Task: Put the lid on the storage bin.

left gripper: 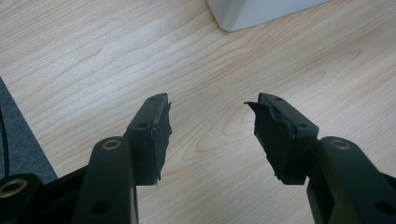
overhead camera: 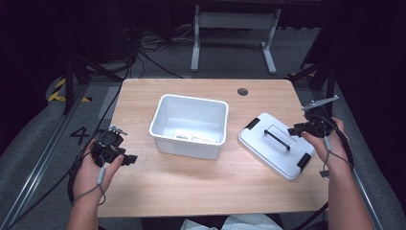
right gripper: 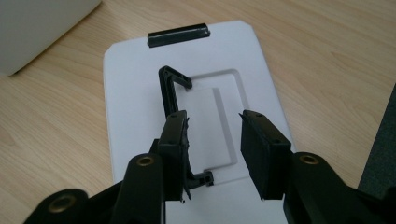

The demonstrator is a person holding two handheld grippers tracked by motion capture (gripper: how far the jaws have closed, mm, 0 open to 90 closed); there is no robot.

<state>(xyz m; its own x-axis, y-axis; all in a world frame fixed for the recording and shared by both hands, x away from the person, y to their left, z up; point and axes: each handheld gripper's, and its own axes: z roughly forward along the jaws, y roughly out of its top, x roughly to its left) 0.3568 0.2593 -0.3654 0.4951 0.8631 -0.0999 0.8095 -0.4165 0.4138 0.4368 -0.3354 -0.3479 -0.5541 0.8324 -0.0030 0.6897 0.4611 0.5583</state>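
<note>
A white plastic bin (overhead camera: pixel 189 125) stands open at the middle of the wooden table (overhead camera: pixel 191 187). Its white lid (overhead camera: pixel 258 139) lies flat to the right, with a raised black handle (overhead camera: pixel 277 138) and black clips at two ends. My right gripper (overhead camera: pixel 293 130) hovers over the lid's right side. In the right gripper view it (right gripper: pixel 214 116) is open above the lid (right gripper: pixel 135 93), its left jaw just in front of the handle (right gripper: pixel 169 88). My left gripper (overhead camera: pixel 130 158) is held near the table's left edge. There it (left gripper: pixel 209 105) is open over bare wood, the bin's corner (left gripper: pixel 261 11) beyond.
A paper label (overhead camera: pixel 194 137) lies on the bin's floor. A round cable hole (overhead camera: pixel 242 91) sits near the table's far edge. Behind the table stands a white desk frame (overhead camera: pixel 232 28), with cables on the floor. Bare wood stretches along the table's front.
</note>
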